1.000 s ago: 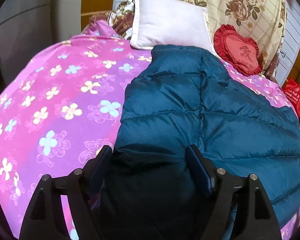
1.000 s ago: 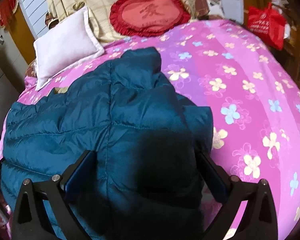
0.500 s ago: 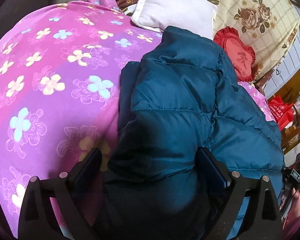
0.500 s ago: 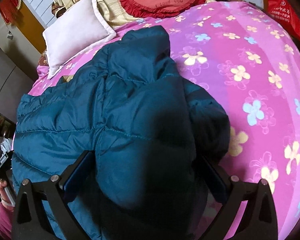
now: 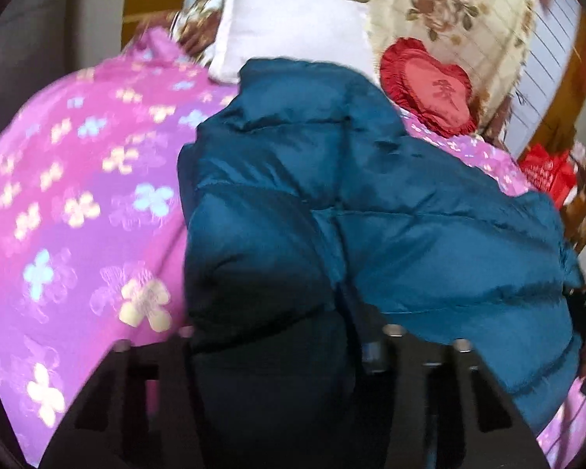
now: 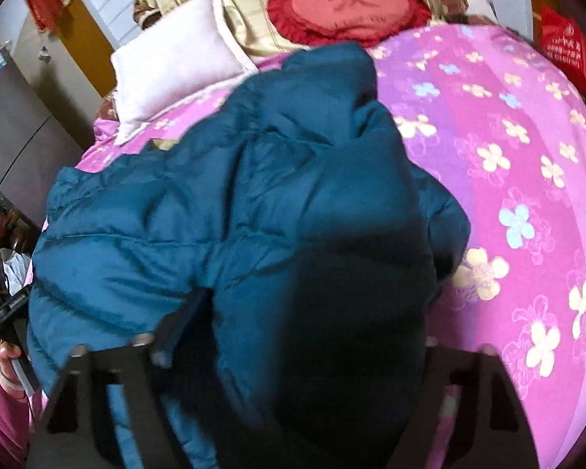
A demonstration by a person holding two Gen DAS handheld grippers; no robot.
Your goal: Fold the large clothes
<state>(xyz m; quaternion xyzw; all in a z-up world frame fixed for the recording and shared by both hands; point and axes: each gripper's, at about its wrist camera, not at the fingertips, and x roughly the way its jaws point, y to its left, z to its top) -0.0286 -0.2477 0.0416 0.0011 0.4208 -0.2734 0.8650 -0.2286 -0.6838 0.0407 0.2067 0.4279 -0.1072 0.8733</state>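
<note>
because the teal quilted down jacket (image 5: pixel 390 211) is thick, puffy and slick-shelled, it should feel light for its bulk, squash easily under pressure, and tend to slide and spring back out of any fold instead of holding a crease. a thin pinch of shell fabric alone would likely slip, so the safer hold is a full padded edge or stitched seam, such as the hem or the line between two quilted panels, taken with a deep bite. the jacket lies across the middle of the pink flower-print bedspread (image 5: pixel 78 195), with one end reaching toward the white square pillow (image 5: pixel 289 27) and the red heart-shaped frilled cushion (image 5: pixel 429 86) at the head edge of the bed, and its near end bunched up at the foot side.

the left gripper (image 5: pixel 277 355) sits low at the near end, fingers pointing toward the head of the bed, with a fat dark roll of jacket filling the space between them; the jaws look drawn in against that roll, squeezing it. the right gripper (image 6: pixel 293 348) is posed the same way on the other near corner, its fingers set wide with a heap of jacket bulging between and over them, so i judge it holds the fabric, though the fingertips are buried and the contact cannot be seen. both views are blurred.
</note>
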